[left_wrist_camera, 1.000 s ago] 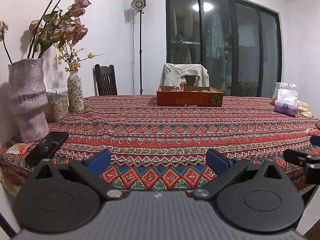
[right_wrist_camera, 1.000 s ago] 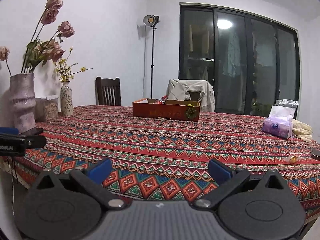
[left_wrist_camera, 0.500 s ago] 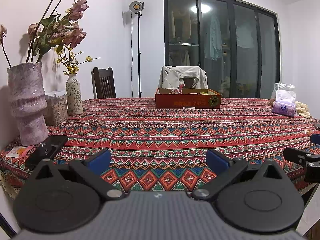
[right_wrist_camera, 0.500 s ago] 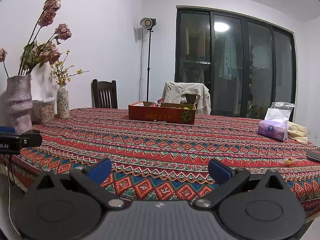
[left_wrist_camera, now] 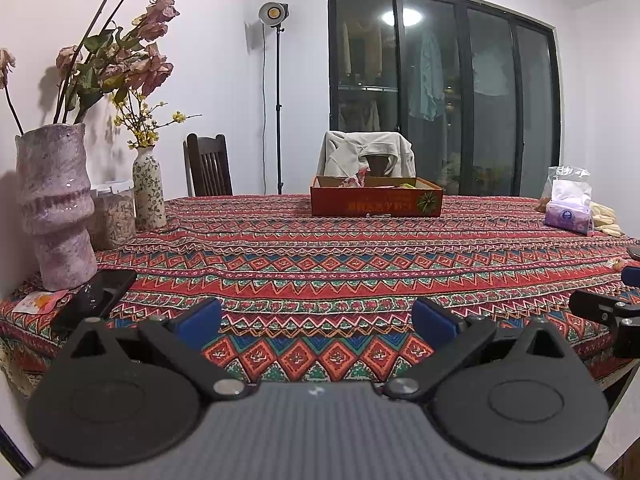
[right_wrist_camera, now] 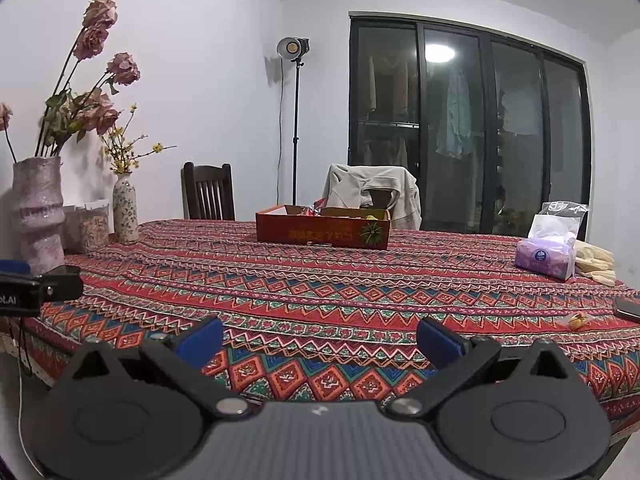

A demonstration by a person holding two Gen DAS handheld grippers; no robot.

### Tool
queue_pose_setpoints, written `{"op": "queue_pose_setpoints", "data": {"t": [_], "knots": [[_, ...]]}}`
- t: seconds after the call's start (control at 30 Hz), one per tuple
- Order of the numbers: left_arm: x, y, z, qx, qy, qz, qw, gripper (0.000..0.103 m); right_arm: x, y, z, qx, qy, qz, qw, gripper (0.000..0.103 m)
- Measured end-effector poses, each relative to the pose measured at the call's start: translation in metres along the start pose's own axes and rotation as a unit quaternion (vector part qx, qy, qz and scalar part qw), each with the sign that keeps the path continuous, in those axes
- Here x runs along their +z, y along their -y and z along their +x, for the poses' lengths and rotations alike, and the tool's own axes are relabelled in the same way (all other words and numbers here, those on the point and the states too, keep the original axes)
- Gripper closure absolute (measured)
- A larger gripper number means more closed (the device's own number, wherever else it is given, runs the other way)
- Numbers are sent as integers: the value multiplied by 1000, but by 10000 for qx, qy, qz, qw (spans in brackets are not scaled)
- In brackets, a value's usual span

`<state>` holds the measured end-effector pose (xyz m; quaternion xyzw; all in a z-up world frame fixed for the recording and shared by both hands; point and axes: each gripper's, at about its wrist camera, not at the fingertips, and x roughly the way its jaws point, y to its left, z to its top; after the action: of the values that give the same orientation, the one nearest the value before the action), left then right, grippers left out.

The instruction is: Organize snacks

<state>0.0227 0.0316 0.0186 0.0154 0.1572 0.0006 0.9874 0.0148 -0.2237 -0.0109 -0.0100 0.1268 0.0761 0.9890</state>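
Approach step, I judge: left gripper [left_wrist_camera: 316, 318] and right gripper [right_wrist_camera: 318, 338] spread and empty, small gold-wrapped snack [right_wrist_camera: 577, 321] at three o'clock, shallow orange cardboard box [right_wrist_camera: 322, 230] at twelve; next, reach rightward

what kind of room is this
Most likely a home dining room: a big table under a patterned cloth, wooden chairs around it, flower vases by the wall, and a snack box.

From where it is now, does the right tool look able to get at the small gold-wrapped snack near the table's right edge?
Probably yes. The open right tool has only bare patterned tablecloth between it and the small gold-wrapped snack; the dark phone lies just beyond.
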Motion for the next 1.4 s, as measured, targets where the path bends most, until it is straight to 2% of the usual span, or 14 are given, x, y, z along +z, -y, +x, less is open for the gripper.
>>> {"op": "queue_pose_setpoints", "data": {"t": [1.4], "knots": [[0, 3, -5, 79, -9, 38, 10000, 0, 1, -2, -6, -8, 106, -68, 9999, 0]]}}
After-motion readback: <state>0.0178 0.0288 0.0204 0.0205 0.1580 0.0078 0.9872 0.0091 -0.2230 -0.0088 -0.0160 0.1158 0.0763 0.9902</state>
